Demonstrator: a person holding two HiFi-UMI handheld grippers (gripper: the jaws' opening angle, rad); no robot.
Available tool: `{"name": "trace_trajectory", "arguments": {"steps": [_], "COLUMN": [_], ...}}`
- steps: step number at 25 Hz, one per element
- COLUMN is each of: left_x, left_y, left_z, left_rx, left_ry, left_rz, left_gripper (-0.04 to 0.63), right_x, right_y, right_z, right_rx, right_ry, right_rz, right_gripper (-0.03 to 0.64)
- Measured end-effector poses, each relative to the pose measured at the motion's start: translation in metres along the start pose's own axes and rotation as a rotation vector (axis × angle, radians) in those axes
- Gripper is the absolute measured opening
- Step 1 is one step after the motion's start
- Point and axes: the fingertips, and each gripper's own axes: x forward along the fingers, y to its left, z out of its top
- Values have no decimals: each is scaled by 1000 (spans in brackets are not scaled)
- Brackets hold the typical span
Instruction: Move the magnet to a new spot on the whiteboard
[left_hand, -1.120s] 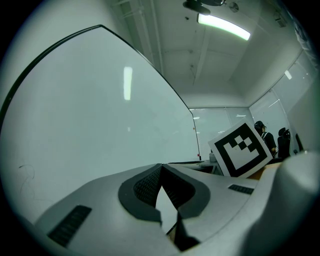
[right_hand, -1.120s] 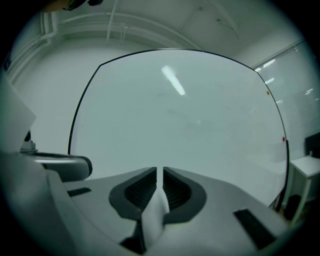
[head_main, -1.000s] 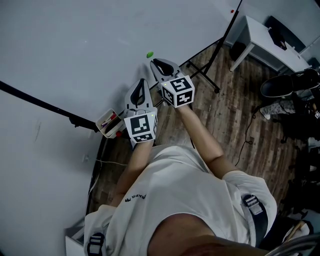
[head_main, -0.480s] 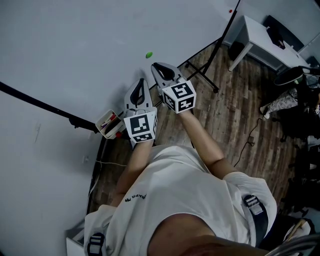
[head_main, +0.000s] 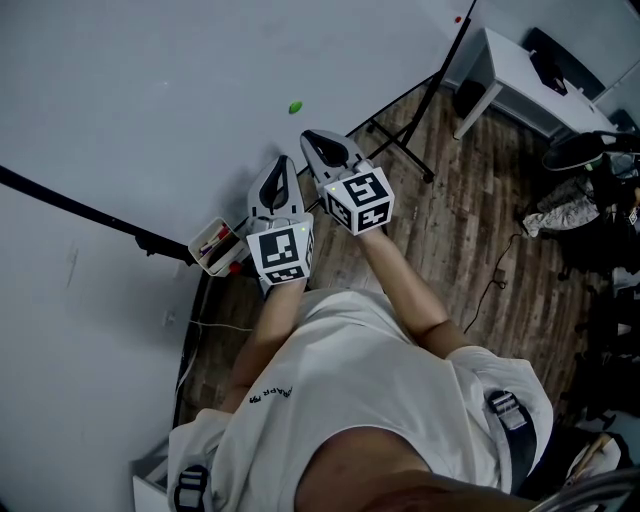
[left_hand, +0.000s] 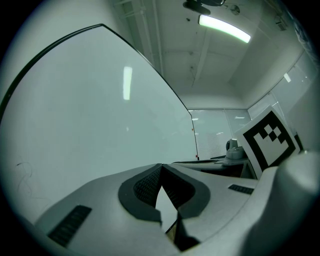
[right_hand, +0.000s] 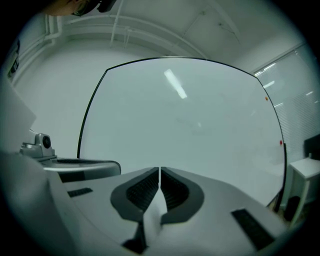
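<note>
The magnet (head_main: 296, 107), a small green dot, sits alone on the board (head_main: 150, 90) with nothing touching it. It clings to the upright face by its own pull, so it needs no support. Seen from the head view, it lies at about 11 o'clock from the right gripper (head_main: 310, 134), near the tip but clear of it.

In the right gripper view the jaws of that gripper (right_hand: 159, 172) have just been closing. They stand with only a thin slit between the ribbed pads and nothing in it, with plain board beyond. The magnet does not show in that view. An empty, almost closed gripper just beside a free magnet suggests the placing is done and the hand is idle rather than reaching.

The left gripper (head_main: 282, 165) sits at about 7 o'clock from the right one, level and alongside it. Its jaws (left_hand: 161, 172) meet at the tips and hold nothing. It is probably kept back because one hand is enough for a single small magnet.

Further out, at about 8 o'clock from both grippers, a tray (head_main: 217, 246) of pens hangs at the board's lower edge.
</note>
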Motion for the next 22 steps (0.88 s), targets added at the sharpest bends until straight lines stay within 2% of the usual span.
{"name": "trace_trajectory", "arguments": {"steps": [22], "left_x": [0], "left_y": [-2], "left_z": [3], "left_rx": [3], "left_ry": [-3], "left_rz": [-7], "left_gripper": [3], "right_x": [-18], "right_y": [11], "right_z": [7], "right_rx": [-10], "right_ry": [-16], "right_rz": [9], "right_gripper": [14]}}
